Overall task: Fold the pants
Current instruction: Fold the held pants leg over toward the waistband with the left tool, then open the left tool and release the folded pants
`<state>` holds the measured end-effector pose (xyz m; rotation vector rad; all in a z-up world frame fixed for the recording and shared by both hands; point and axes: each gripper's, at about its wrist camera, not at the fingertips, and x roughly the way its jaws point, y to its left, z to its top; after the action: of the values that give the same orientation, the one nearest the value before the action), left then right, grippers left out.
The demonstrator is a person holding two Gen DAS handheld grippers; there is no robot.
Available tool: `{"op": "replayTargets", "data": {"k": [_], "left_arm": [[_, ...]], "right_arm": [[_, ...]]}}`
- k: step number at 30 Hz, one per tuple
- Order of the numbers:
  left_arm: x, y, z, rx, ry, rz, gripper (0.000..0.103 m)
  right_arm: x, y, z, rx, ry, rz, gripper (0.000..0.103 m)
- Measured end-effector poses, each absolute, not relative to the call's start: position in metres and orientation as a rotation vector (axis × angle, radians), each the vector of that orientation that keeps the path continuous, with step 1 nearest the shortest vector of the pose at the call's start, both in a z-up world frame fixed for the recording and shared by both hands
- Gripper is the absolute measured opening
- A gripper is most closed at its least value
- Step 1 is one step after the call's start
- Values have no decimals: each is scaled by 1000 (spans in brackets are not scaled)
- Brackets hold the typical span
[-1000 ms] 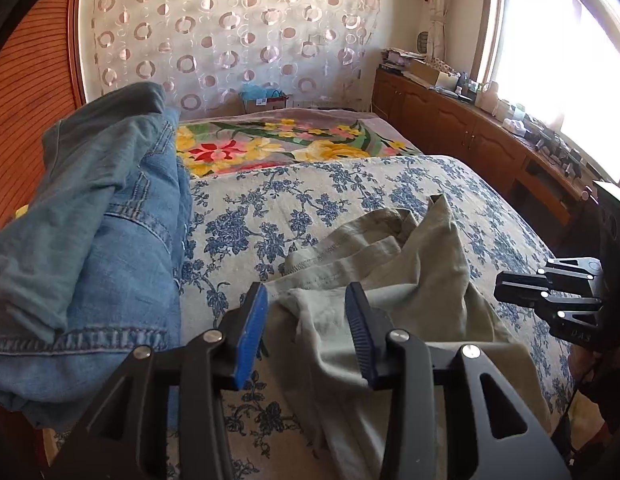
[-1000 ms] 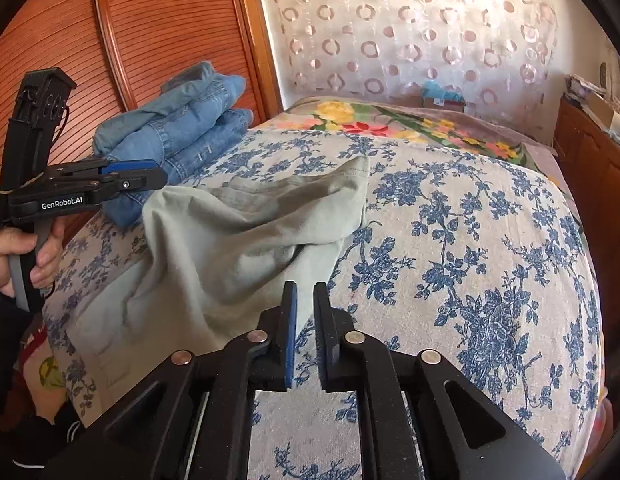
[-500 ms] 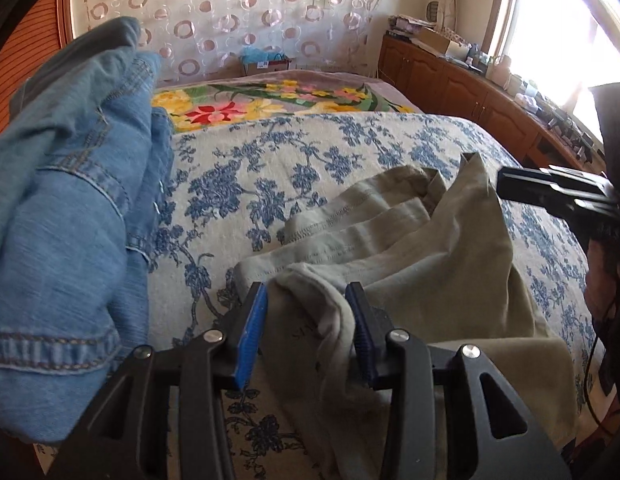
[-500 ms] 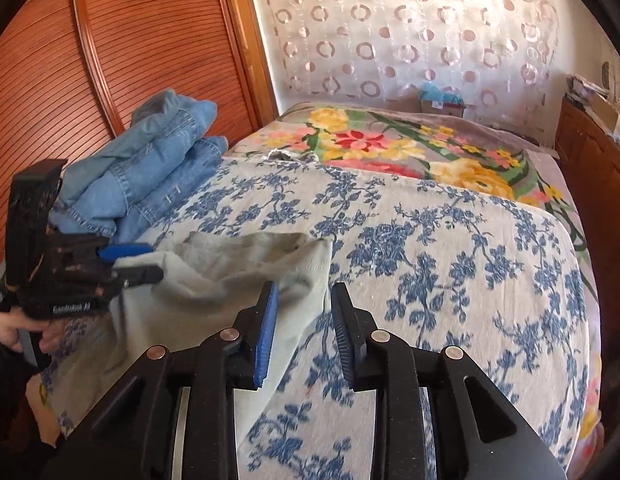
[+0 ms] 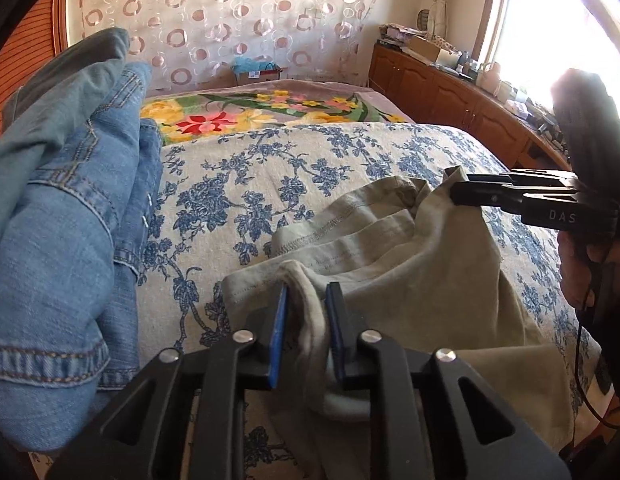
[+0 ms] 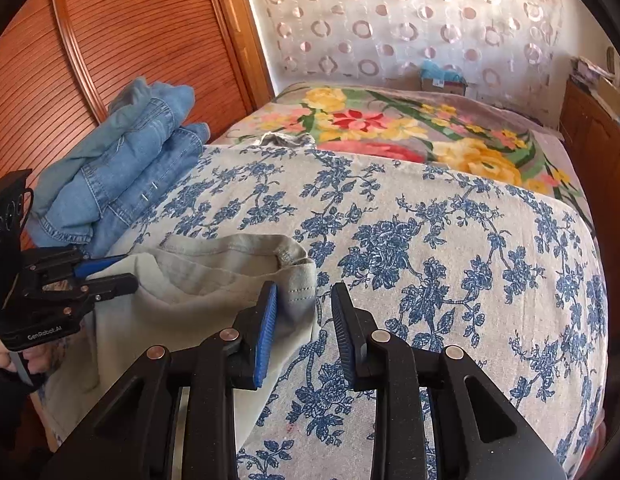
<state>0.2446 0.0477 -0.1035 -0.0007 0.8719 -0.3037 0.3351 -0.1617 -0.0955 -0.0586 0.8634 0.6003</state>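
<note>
The left gripper (image 5: 306,312) has just closed, pinching the soft, light khaki pants (image 5: 410,280) (limp cloth) beside the jeans (image 5: 62,220); the right gripper (image 6: 304,320), spread, should take the hem.

The bed (image 6: 450,240) wore a blue-flowered cover. Olive pants (image 5: 410,272) lay crumpled on it right at the tool tips, folded jeans (image 5: 62,220) to their left, a floral blanket (image 6: 410,132) beyond.

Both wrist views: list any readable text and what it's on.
"GenRobot.AI": white lettering on the body of the left gripper, seen in the right wrist view.
"DAS": on the body of the right gripper, seen in the left wrist view; cut off by the hand.
Faint print on the khaki pants: too small to read.
</note>
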Motion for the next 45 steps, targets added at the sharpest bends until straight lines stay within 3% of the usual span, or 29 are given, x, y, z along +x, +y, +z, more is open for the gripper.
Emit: {"op": "replayTargets", "data": {"k": [1, 2, 5, 13, 19, 22, 26, 32, 45], "left_arm": [[244, 48, -103, -4, 867, -304, 10], [244, 50, -102, -12, 857, -295, 8], [236, 56, -91, -45, 786, -289, 5], [227, 74, -63, -64, 645, -214, 3], [237, 80, -69, -53, 674, -162, 4], [234, 79, -71, -41, 683, -168, 4], [231, 72, -72, -26, 703, -184, 16], [218, 62, -74, -16, 723, -239, 38], [185, 39, -79, 20, 756, -310, 42]], "right_arm": [[335, -162, -95, -59, 862, 608, 26], [334, -161, -94, -61, 856, 613, 13], [335, -163, -90, -34, 838, 653, 2], [347, -158, -73, 0, 726, 635, 1], [368, -141, -88, -80, 776, 553, 2], [372, -141, -96, -95, 834, 539, 14], [360, -149, -91, -95, 820, 534, 27], [327, -161, -81, -113, 811, 536, 31], [240, -175, -48, -92, 705, 409, 40]]}}
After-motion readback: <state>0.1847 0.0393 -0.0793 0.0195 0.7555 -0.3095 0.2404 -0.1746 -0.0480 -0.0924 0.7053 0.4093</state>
